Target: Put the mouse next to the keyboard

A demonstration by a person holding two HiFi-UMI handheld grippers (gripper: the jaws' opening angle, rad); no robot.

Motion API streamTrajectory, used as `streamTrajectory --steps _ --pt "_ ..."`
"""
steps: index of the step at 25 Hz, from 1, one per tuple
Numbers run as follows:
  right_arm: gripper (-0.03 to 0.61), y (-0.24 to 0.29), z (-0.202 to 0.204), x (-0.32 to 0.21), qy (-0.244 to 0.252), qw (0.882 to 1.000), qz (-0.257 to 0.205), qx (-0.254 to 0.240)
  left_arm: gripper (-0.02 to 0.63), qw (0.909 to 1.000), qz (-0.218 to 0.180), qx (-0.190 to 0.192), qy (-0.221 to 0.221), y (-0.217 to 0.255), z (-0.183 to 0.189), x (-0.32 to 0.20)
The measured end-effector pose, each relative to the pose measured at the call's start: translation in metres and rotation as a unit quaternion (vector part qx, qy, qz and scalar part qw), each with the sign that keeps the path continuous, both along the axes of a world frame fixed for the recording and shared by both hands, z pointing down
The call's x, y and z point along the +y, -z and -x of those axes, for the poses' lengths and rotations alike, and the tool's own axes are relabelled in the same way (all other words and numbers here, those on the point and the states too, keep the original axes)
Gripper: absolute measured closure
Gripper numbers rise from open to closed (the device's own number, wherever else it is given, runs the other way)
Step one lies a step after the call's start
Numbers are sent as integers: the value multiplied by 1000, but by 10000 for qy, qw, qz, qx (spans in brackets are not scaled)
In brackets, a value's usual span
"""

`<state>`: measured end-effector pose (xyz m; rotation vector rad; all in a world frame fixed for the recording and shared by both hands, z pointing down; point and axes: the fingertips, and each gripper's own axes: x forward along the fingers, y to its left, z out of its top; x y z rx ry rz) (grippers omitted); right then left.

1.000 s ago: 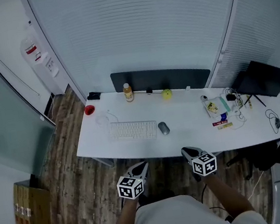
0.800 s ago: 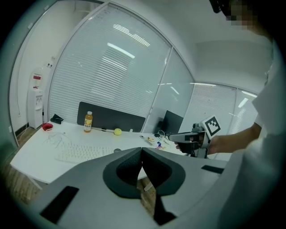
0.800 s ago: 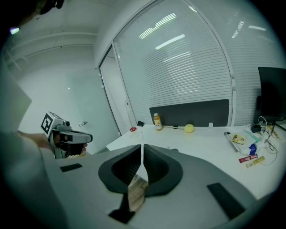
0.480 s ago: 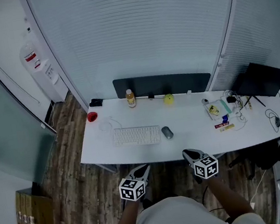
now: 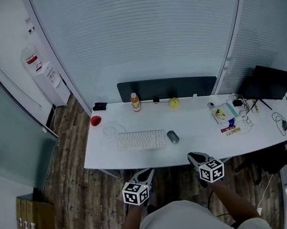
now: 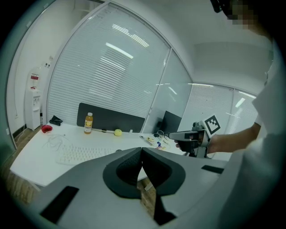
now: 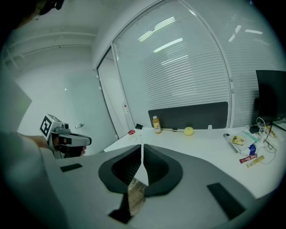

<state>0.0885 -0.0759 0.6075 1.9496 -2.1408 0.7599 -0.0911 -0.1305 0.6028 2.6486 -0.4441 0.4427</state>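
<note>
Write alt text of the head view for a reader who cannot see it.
Seen from above, a grey mouse lies just right of a white keyboard on a long white desk. The left gripper and right gripper hover short of its near edge, empty.

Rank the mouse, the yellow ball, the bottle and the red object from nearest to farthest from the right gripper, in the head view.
1. mouse, beside the keyboard's right end.
2. yellow ball, back edge, centre.
3. bottle, back edge, further left.
4. red object, far left corner.
</note>
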Motion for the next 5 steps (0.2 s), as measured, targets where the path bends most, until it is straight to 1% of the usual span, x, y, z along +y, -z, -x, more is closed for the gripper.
streamTrajectory --steps 5 --pt "538 2 2 -2 1 10000 -15 -7 597 10000 -8 -12 -6 0 2 -2"
